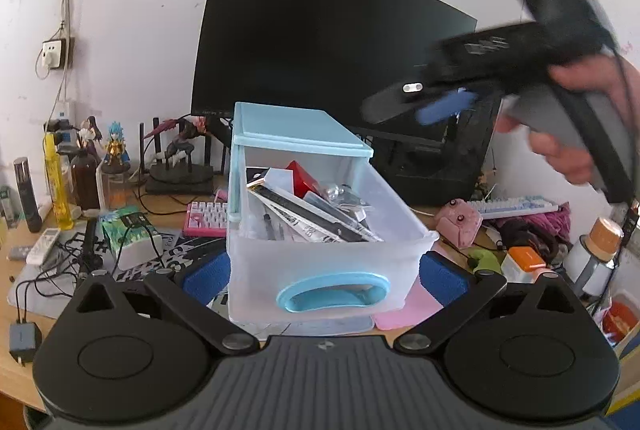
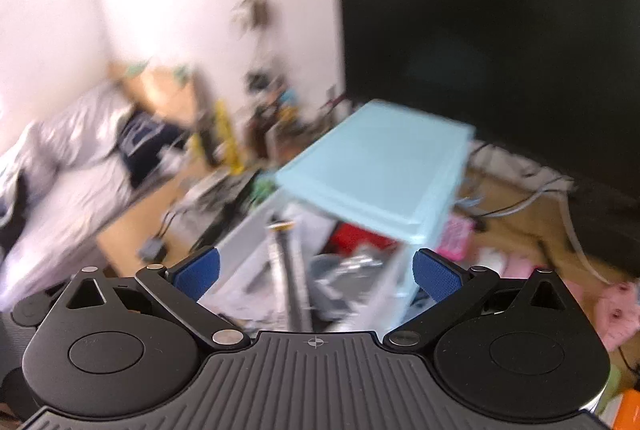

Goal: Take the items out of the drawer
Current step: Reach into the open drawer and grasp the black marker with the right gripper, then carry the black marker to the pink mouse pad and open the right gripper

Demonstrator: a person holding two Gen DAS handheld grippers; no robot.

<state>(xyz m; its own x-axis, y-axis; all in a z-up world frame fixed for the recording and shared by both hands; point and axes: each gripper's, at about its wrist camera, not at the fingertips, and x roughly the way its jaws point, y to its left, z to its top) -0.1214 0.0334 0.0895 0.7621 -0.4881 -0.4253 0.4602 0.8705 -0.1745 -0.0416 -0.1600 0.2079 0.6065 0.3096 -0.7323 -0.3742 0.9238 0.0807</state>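
Note:
A small light-blue cabinet (image 1: 288,127) stands on the desk with its translucent drawer (image 1: 400,230) pulled out toward me. The drawer has a blue handle (image 1: 334,296). Inside lie a red box (image 1: 302,177), long black-and-white packets (image 1: 316,216) and a shiny bag (image 1: 336,191). My left gripper (image 1: 325,282) is open, its blue pads (image 1: 206,282) level with the drawer front on either side, touching nothing. A hand holds my right gripper (image 1: 404,109) above and right of the cabinet. In the blurred right wrist view the right gripper (image 2: 317,278) is open over the drawer's contents (image 2: 344,266), beside the cabinet top (image 2: 376,165).
A dark monitor (image 1: 320,41) stands behind the cabinet. Figurines (image 1: 116,145), bottles (image 1: 56,185) and cables (image 1: 60,262) crowd the left of the desk. A pink keyboard (image 1: 206,218) lies beside the cabinet. On the right are a pink toy (image 1: 458,222), a second keyboard (image 1: 516,205) and bottles (image 1: 600,250).

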